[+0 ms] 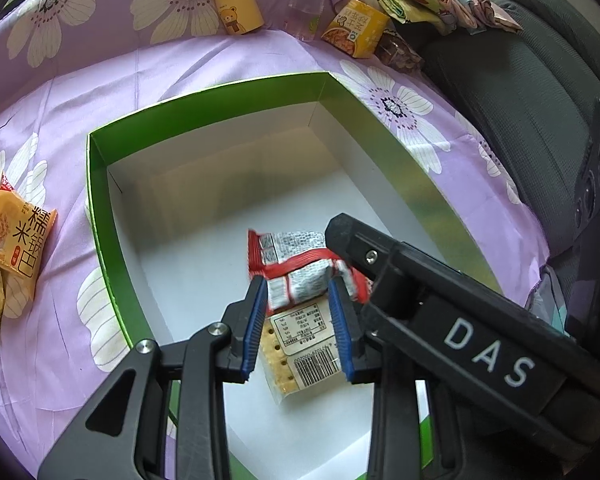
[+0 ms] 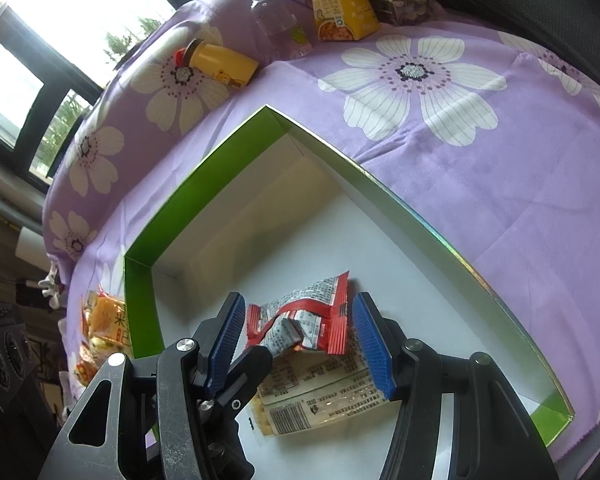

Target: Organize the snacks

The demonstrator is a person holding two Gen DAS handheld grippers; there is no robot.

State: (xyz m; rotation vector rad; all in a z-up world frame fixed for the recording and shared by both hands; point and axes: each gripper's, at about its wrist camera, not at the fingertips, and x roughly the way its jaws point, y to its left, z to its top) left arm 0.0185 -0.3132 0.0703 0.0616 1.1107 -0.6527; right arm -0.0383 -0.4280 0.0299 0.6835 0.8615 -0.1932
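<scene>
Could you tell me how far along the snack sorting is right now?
Done: a cracker pack lies in the green box. In hand: the left gripper pinches a red-and-silver packet above it; the right gripper straddles it, open. Left: yellow snack bags remain outside the box.

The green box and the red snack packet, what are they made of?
Green box: likely cardboard, glossy green walls with sharp folded corners, matte white inside. Red snack packet: probably thin plastic film, shiny, crinkled, with crimped sealed edges.
</scene>
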